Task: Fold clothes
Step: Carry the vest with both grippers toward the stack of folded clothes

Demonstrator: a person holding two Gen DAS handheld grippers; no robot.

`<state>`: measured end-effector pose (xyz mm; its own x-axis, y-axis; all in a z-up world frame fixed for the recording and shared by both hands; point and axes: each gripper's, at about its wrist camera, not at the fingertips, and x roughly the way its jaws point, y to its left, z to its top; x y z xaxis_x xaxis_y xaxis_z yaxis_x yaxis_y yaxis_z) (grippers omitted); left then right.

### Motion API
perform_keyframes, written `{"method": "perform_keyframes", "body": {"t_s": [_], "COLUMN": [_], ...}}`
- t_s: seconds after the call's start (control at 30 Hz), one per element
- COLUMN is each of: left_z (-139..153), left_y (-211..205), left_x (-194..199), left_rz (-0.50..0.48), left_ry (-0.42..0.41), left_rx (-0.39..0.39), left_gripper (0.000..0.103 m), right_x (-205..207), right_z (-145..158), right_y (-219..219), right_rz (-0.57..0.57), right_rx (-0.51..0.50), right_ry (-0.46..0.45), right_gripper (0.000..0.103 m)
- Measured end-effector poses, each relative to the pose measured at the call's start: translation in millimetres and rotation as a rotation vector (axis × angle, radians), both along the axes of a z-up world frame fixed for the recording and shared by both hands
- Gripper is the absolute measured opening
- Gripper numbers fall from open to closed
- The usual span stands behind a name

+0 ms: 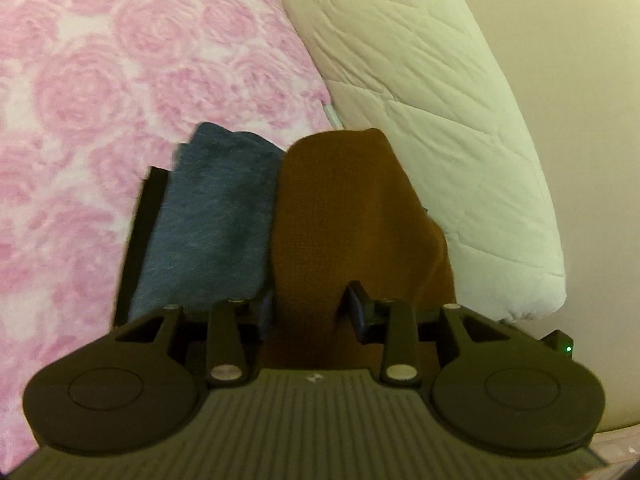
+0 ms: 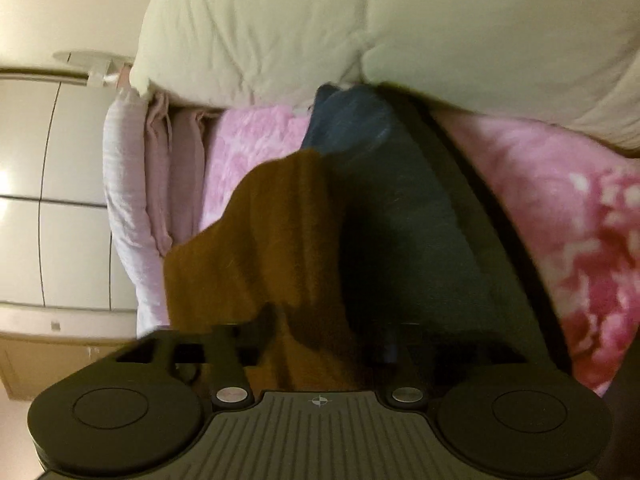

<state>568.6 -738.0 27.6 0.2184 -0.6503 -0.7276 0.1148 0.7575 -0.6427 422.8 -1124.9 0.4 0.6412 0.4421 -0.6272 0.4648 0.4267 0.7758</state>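
Left hand-held gripper (image 1: 310, 310), pointing forward over the bed: its fingers are clenched on the near edge of the brown garment (image 1: 344, 208). Right hand-held gripper (image 2: 324, 340), likewise low and level: brown garment (image 2: 248, 248) bunched between its fingers, apparently pinched, though shadow and blur obscure the right finger. The brown cloth lies beside and partly over a folded blue garment (image 1: 216, 224) resting on a black one (image 1: 140, 232). Beneath: pink rose-patterned blanket (image 1: 100, 80). Beyond: cream quilted duvet (image 1: 440, 100).
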Motion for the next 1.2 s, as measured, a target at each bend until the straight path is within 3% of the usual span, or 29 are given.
{"method": "perform_keyframes", "body": {"t_s": [0.23,0.37,0.63,0.73,1.0,1.1,1.2], "left_z": [23.0,6.0,-45.0,-51.1,-65.7,-63.9,-56.0], "left_y": [58.0,61.5,38.5,38.7,28.6,28.9,30.4], "left_x": [-84.3,-136.9,-179.6,-181.9,-172.6,-174.8,-172.6], "left_rz": [0.246,0.301,0.438,0.514,0.571,0.569,0.536], "left_ry": [0.022,0.059,0.116,0.08,0.001,-0.047,-0.077], "left_rx": [-0.142,-0.183,-0.289,-0.333,-0.413,-0.423,-0.403], "left_gripper": [0.039,0.04,0.041,0.042,0.044,0.025,0.018], "right_x": [-30.2,-39.9,-33.9,-32.0,-15.2,0.5,18.2], "right_z": [6.2,9.0,5.7,4.6,-1.7,-1.4,-6.1], "right_y": [-26.9,-29.2,-18.2,-14.8,-15.9,-18.5,-17.4], "right_rz": [-0.033,-0.009,0.053,0.073,0.064,0.082,0.118], "right_rx": [0.039,0.052,0.042,0.04,0.014,-0.003,-0.012], "right_ry": [-0.02,-0.01,-0.005,-0.023,-0.078,-0.112,-0.144], "right_gripper": [0.075,0.075,0.075,0.075,0.076,0.076,0.075]}}
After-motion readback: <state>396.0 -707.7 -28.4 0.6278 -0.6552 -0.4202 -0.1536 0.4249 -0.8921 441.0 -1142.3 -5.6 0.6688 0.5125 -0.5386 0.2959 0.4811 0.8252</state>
